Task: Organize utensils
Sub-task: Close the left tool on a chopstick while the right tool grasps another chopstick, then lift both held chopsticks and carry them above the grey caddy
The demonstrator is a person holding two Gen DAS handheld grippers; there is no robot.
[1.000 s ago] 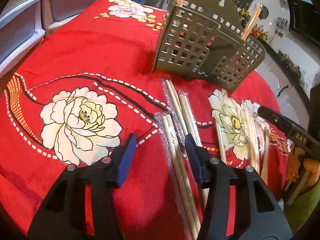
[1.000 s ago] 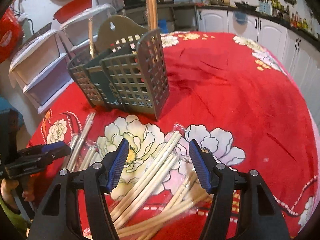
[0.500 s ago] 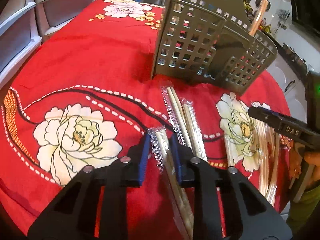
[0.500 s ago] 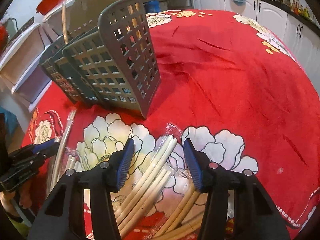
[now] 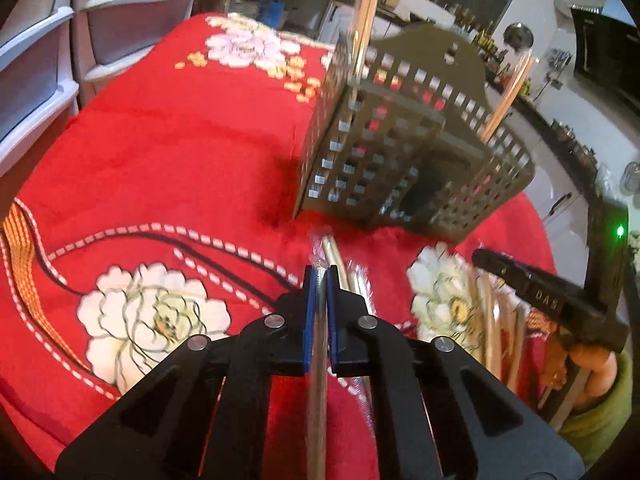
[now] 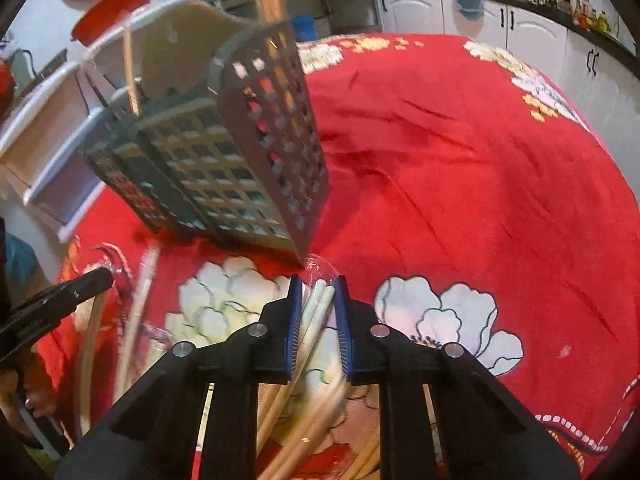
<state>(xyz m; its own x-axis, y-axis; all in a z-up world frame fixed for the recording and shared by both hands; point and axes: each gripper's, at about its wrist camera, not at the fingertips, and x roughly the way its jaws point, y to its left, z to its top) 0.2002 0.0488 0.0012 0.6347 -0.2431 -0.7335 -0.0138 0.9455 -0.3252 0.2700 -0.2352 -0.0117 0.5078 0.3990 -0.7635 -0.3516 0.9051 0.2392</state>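
Observation:
A grey lattice utensil basket (image 5: 400, 152) (image 6: 224, 160) stands on the red flowered tablecloth (image 5: 160, 152), with wrapped chopsticks (image 5: 366, 12) upright in it. My left gripper (image 5: 318, 276) is shut on a plastic-wrapped chopstick pack (image 5: 319, 360), which runs back between the blue pads. My right gripper (image 6: 318, 284) has its jaws closing on another wrapped chopstick pack (image 6: 320, 300), and the pads touch it on both sides. Each gripper shows in the other's view: the right gripper (image 5: 540, 296) and the left gripper (image 6: 80, 284).
Several more wrapped chopstick packs (image 5: 492, 320) (image 6: 136, 304) lie on the cloth in front of the basket. White plastic drawers (image 5: 40, 60) stand beyond the table's left edge. Kitchen cabinets (image 6: 480, 16) line the far wall. A hand (image 5: 592, 364) holds the right gripper.
Both pairs of jaws went from wide to closed, each around a chopstick pack. The left gripper has risen a little with its pack, and the basket looks nearer in both views.

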